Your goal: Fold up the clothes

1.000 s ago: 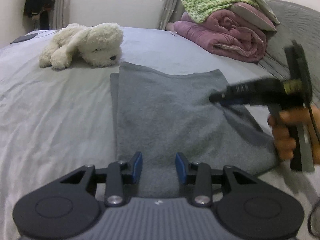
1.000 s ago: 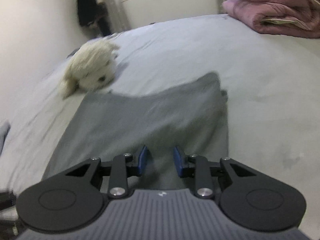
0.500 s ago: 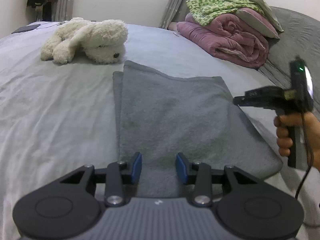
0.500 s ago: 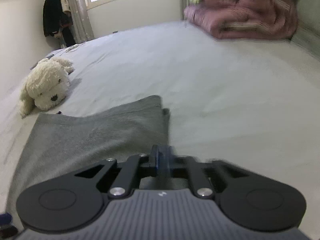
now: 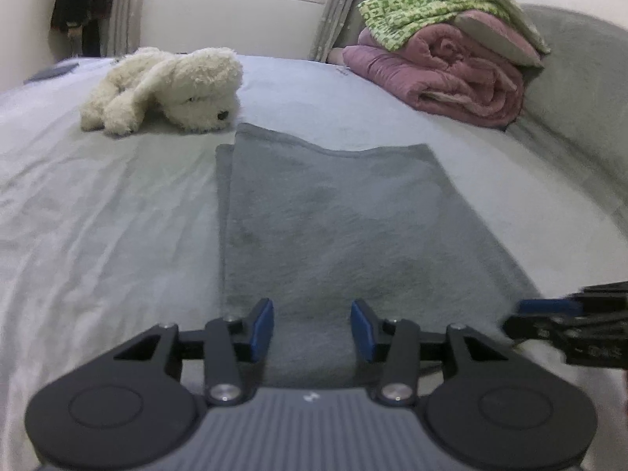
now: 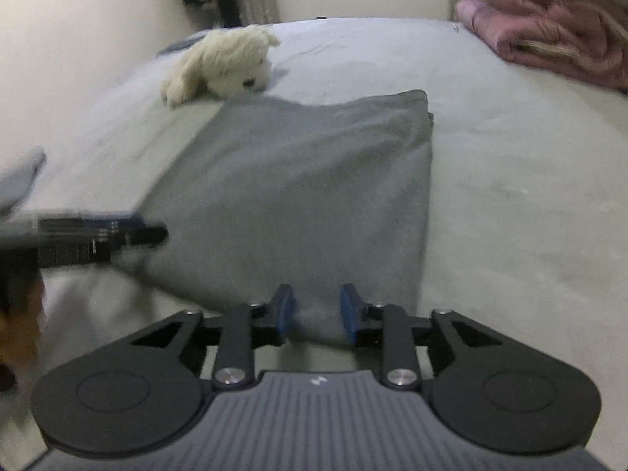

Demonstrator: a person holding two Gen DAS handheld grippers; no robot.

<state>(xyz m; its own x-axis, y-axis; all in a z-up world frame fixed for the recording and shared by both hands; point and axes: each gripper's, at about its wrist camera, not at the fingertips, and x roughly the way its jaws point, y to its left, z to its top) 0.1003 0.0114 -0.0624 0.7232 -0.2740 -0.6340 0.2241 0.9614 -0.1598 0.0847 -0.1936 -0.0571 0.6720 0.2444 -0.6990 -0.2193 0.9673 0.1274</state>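
A grey garment lies folded into a long flat strip on the pale bed sheet. My left gripper hovers over its near end, jaws opening, with only the flat cloth below the blue pads. In the right wrist view the same garment stretches away from my right gripper. Its jaws are opening too, with the garment's near edge lying in the gap and not pinched. Each view shows the other gripper from the side, blurred: the right gripper at the strip's right edge, the left gripper at its left edge.
A white plush dog lies just past the garment's far left corner. A rolled pink quilt topped with a green patterned cloth sits at the back right against a grey headboard. Dark clothes hang by the window.
The right gripper swung from the garment's right side down to its near right corner, with its jaws pinched together midway and now parted again. The left gripper stayed put and its jaws widened.
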